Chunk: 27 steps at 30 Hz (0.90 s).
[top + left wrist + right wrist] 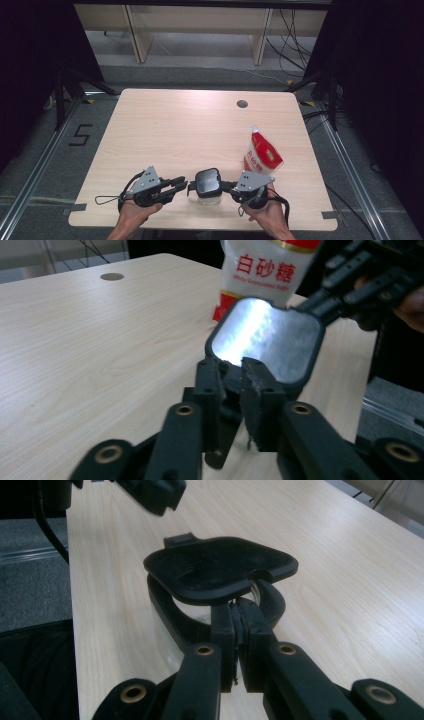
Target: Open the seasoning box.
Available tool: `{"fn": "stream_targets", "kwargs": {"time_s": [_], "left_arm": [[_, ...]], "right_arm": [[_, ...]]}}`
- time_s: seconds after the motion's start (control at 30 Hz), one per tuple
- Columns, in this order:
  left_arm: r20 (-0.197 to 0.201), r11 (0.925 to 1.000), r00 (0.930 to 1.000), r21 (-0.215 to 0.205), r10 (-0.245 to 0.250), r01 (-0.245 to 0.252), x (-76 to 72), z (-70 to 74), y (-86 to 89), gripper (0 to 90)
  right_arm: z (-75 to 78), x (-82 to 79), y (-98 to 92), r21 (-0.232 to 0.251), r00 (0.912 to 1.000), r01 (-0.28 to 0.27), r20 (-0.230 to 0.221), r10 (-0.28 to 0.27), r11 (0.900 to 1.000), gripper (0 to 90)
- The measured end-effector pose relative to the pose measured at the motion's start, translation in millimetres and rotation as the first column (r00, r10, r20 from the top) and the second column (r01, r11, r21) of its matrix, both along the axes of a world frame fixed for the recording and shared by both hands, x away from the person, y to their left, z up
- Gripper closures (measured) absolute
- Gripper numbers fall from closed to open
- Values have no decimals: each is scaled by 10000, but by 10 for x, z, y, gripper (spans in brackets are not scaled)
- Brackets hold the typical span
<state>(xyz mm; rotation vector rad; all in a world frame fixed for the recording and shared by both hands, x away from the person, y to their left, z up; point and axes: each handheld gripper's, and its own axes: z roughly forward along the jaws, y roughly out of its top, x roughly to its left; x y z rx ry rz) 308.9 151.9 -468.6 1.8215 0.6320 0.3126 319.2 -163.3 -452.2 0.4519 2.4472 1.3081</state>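
The clear jar (208,196) with the black square lid (208,181) is sitting near the front edge of the wooden table (165,130), right between the two grippers. The right gripper (229,187) is coming in from the jar's right side with its jaws pinched together on the jar's rim (239,600), just under the lid's edge, so it's basically holding the jar by the lip. The lid looks tipped up a bit on that side. The left gripper (186,186) is sitting at the jar's left with its jaws narrow, a small gap between the pads, tips right at the lid's edge (235,371); can't really tell if they're touching it. A red and white sugar bag (262,154) is standing behind the jar, off to the right.
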Motion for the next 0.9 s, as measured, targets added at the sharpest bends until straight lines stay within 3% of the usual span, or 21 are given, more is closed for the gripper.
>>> {"fn": "stream_targets", "kwargs": {"time_s": [0.03, 0.1, 0.13, 0.17, 0.2, 0.23, 0.3, 0.33, 0.47, 0.5, 0.6, 0.73, 0.9], "left_arm": [[0, 10000, 10000, 0, 0, 0, 0, 0, 0, 706], [9, 9982, 9995, 502, -321, 320, -22, -71, 27, 677], [-96, 9948, 9995, 973, -303, 311, -42, -139, 6, 613], [-96, 9948, 9995, 973, -303, 311, -42, -139, 6, 584], [-79, 9906, 9992, 1305, -394, 401, -28, -191, -33, 576], [-79, 9906, 9992, 1305, -394, 401, -28, -191, -33, 565], [-73, 9836, 9981, 1695, -620, 623, 10, -263, -101, 554], [-225, 9836, 9981, 1701, -577, 607, 14, -286, -123, 554], [-203, 9814, 9979, 1810, -611, 638, 47, -328, -159, 570], [-131, 9780, 9968, 1927, -791, 801, 68, -333, -158, 570], [-295, 9802, 9973, 1848, -670, 713, 97, -377, -180, 634], [-223, 9756, 9957, 1992, -901, 927, 123, -394, -188, 686], [-236, 9786, 9965, 1877, -808, 838, 138, -399, -183, 734]], "right_arm": [[0, 0, 0, 0, 10000, 0, 0, 0, 10000, 873], [22, 1, 11, 22, 10000, -48, 81, 48, 10000, 873], [50, -2, 24, 33, 9999, -82, 143, 82, 10000, 871], [50, -2, 24, 33, 9999, -82, 143, 82, 10000, 871], [70, -16, 37, 94, 9998, -98, 145, 97, 9999, 869], [78, -24, 44, 117, 9998, -46, 219, 43, 9999, 869], [98, -28, 62, 103, 9993, -114, 353, 110, 9999, 869], [111, -34, 71, 109, 9993, -87, 352, 83, 9999, 869], [159, -39, 128, 122, 9990, -210, 397, 205, 9997, 865], [159, -39, 128, 122, 9990, -210, 397, 205, 9997, 865], [206, -37, 197, 175, 9982, -291, 522, 282, 9994, 865], [252, -39, 284, 161, 9975, -387, 603, 377, 9991, 865], [310, -48, 422, 154, 9954, -560, 788, 547, 9983, 866]]}}
